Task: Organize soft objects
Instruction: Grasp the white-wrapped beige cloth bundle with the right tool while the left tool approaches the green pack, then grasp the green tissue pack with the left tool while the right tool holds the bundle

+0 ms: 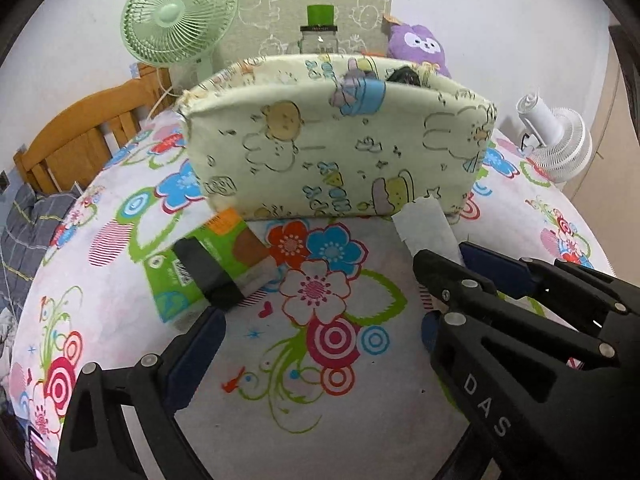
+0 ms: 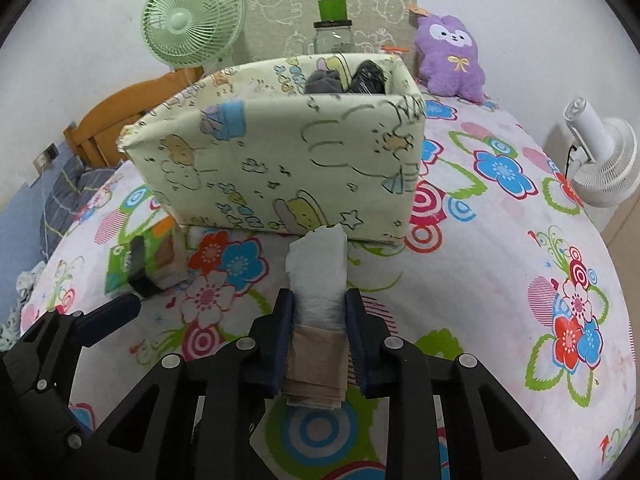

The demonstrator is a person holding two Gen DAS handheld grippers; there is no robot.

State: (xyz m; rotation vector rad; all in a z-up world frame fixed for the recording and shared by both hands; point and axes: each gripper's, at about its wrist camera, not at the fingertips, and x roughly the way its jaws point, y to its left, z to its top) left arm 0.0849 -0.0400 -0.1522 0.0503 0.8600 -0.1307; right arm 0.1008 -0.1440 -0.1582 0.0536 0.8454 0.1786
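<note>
Both views are bright and evenly lit, with soft shadows only. Fisheye bends the edges strongly, the corners are black, and focus is mostly sharp.

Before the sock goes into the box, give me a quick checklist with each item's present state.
1. Right gripper shut on the sock: ok, both pads press its sides.
2. Sock whole in the grip: ok, white end sticks out forward, beige end behind.
3. Box open on top: ok.
4. Room in the box: cannot tell; dark socks fill the far right corner, the rest is hidden by the wall.
5. Left gripper clear of the path: ok, open, holding nothing.
6. Carton out of the way: ok, left of the box.
</note>
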